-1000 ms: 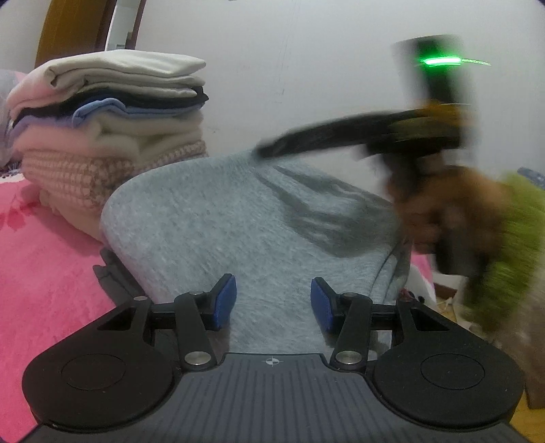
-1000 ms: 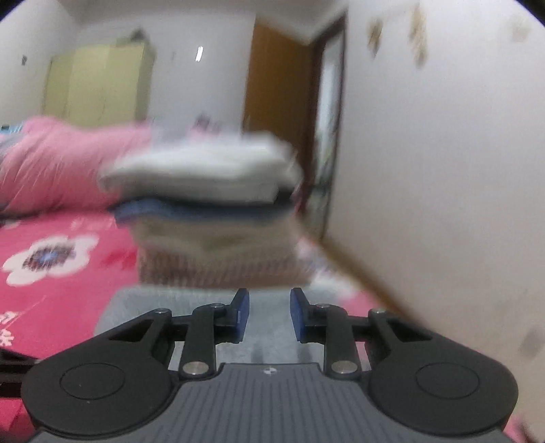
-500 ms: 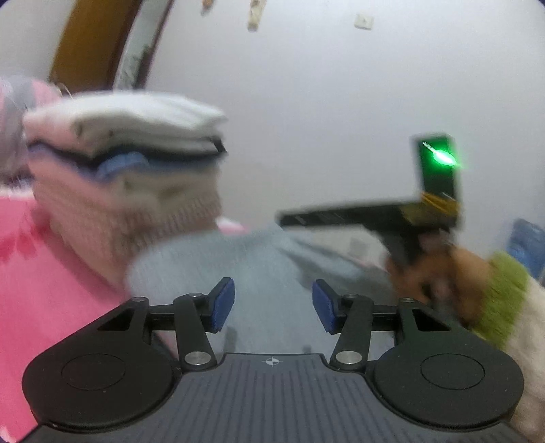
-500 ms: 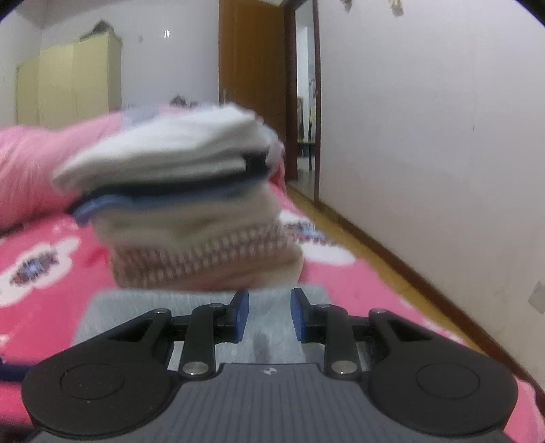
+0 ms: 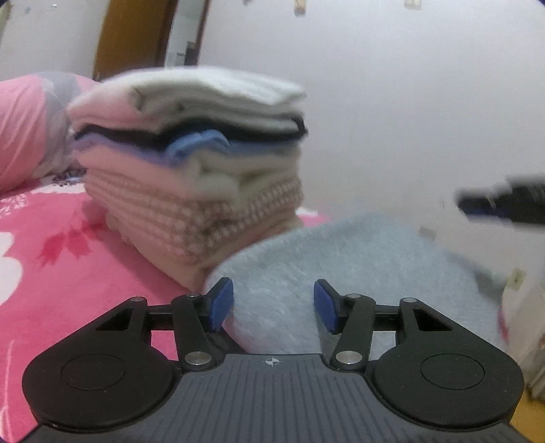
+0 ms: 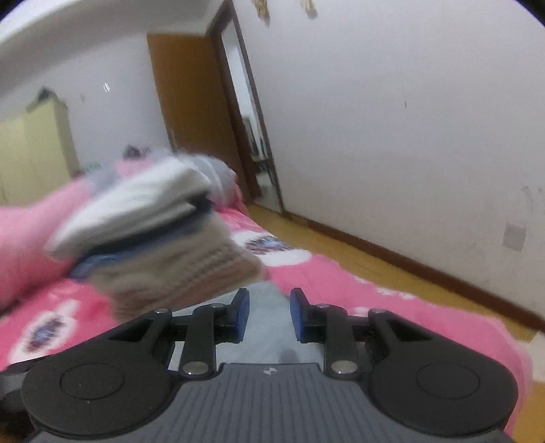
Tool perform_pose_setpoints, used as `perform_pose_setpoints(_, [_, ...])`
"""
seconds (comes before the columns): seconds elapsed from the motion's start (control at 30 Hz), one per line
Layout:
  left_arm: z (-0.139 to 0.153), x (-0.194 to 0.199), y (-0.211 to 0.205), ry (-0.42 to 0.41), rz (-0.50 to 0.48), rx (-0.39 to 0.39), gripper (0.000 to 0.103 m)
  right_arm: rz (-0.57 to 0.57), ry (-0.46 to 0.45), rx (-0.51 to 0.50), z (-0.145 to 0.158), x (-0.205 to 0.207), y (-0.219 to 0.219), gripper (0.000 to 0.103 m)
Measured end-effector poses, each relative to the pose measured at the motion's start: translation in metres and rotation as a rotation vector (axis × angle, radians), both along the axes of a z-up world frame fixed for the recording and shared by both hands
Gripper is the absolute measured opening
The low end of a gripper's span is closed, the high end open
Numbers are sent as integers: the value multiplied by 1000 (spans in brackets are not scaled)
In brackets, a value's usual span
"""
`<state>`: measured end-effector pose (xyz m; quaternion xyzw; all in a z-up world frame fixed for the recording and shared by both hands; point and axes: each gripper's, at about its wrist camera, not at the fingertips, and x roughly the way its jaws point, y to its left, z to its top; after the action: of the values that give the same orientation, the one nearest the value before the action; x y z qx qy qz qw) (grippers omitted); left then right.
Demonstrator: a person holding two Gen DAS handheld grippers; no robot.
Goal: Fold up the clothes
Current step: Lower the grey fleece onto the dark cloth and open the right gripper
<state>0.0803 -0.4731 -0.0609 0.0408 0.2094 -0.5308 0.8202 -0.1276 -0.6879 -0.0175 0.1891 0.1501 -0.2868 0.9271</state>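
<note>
Grey folded garment (image 5: 340, 272) now rides between both tools, carried closer to the stack (image 5: 190, 170) on the pink bed (image 5: 51, 272); left tool (image 5: 273, 303) half apart, right tool (image 6: 269, 313) narrower, grip on cloth unclear, stacking seems next

Bedroom. Plain white wall (image 6: 391, 119) fills 12 to 3 o'clock in the right wrist view, scuffed, with a pale square plate (image 6: 514, 237) at 3 o'clock and small blurred decorations (image 6: 262, 10) stuck near the top edge. Dark wood skirting (image 6: 408, 262) runs along its base above a yellowish wood floor (image 6: 306, 235). Brown wooden door (image 6: 190, 112) at 11 o'clock, open doorway (image 6: 252, 136) just right of it. Pale yellow wardrobe (image 6: 34, 153) at 9 o'clock against the far wall. Bed with pink floral cover (image 6: 374, 289) spans the lower half; a pink quilt (image 5: 24, 126) is bunched at 9 o'clock in the left wrist view. Light even and dim, frames blurred.
</note>
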Motion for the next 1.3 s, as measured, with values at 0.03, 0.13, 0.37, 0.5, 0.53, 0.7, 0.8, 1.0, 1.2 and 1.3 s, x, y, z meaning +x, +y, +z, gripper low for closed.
perform_pose_setpoints(0.03, [4,-2,6,9,-13,-16,53,2,12,10,-3,-9,6,28])
perform_pose_setpoints(0.13, [14,-12,19,50,-52,-17,52,-62,149,30,-37,-15,8,26])
perform_pose_setpoints(0.37, [20,-63,28,-3,-233,27,52,-59,83,-12,-8,-36,41,27])
perform_pose_setpoints(0.5, [-6,-94,13,-73,-313,154,53,-26,135,14,-22,-28,53,27])
perform_pose_setpoints(0.53, [-10,-97,12,-74,-301,164,53,-29,166,37,-31,-24,49,27])
perform_pose_setpoints(0.7, [3,-92,10,11,-259,178,56,-53,142,104,-34,-29,51,28])
perform_pose_setpoints(0.8, [6,-98,16,-3,-257,203,60,-41,135,122,-32,-33,65,29])
perform_pose_setpoints(1.0, [6,-118,29,-18,-260,263,65,-65,182,217,-47,-34,80,31])
perform_pose_setpoints(1.2, [21,-125,49,-20,-237,232,72,-76,153,248,-39,-49,109,41])
perform_pose_setpoints(1.3, [29,-126,60,-12,-218,224,74,-84,128,241,-30,-60,121,43])
